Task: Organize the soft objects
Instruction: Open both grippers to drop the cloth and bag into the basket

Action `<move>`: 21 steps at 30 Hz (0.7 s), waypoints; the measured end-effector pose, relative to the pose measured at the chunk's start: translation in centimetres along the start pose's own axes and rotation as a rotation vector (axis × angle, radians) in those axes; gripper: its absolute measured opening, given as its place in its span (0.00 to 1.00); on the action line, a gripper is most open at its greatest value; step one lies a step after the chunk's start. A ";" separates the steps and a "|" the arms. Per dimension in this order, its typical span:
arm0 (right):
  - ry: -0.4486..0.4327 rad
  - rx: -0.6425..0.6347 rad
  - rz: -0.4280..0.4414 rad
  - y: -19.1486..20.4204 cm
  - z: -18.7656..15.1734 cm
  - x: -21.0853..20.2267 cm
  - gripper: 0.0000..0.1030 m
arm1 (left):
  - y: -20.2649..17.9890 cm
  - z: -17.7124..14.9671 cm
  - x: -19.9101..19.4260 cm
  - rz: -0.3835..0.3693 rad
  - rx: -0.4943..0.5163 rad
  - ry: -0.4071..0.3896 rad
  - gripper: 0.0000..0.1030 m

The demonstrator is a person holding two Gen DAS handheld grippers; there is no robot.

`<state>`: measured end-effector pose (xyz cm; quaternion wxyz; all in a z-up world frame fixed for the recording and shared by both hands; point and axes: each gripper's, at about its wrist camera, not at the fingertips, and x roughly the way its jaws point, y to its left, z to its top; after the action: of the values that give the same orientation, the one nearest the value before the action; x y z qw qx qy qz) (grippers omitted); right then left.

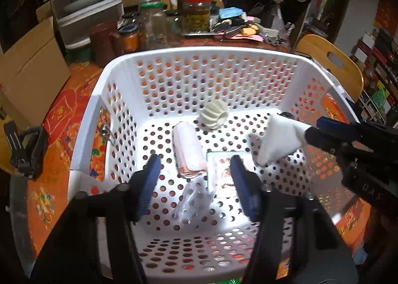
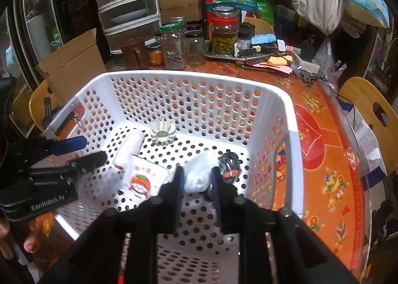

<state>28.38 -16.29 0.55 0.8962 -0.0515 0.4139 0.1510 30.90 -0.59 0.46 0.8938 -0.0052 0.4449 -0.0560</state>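
Soft white pouch (image 1: 278,139) is sitting right of centre in the left wrist view, inside the white basket (image 1: 199,56), pinched at its corner by the right gripper (image 1: 312,132); the left gripper (image 1: 196,179) is hanging released over a clear bag (image 1: 195,199). Switching to the right wrist view, the pouch (image 2: 199,175) is squashing between the pads at lower centre, looking light and limp, best grabbed mid-bulge.

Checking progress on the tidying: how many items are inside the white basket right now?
6. Ribbed ball by the far wall, rolled towel, tomato packet, clear bag, white pouch between the right gripper fingers, dark bundle beside it. Others may be hidden.
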 end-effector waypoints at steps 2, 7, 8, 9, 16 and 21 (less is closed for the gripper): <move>-0.017 -0.003 0.011 0.2 -0.1 -0.6 0.42 | -0.7 -0.1 -0.5 0.013 0.030 -0.013 0.68; -0.067 0.008 0.013 -0.1 -0.2 -2.3 0.65 | -1.4 -0.6 -2.9 0.044 0.070 -0.077 0.88; -0.074 0.009 0.014 -0.2 -0.3 -2.8 0.66 | -1.4 -0.7 -3.3 0.043 0.070 -0.083 0.91; -0.080 0.010 0.011 -0.2 -0.3 -3.1 0.68 | -1.5 -0.9 -4.0 0.046 0.074 -0.096 0.94; -0.135 0.012 -0.016 -0.8 -2.0 -6.1 0.88 | -1.4 -3.2 -8.6 0.026 0.063 -0.172 1.00; -0.175 0.012 -0.042 -0.6 -3.8 -8.0 0.95 | -1.2 -6.2 -12.0 0.035 0.049 -0.220 1.00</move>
<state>20.94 -19.53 4.14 0.9322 -0.0414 0.3338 0.1337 18.66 -0.30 6.30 0.9379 0.0183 0.3427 -0.0501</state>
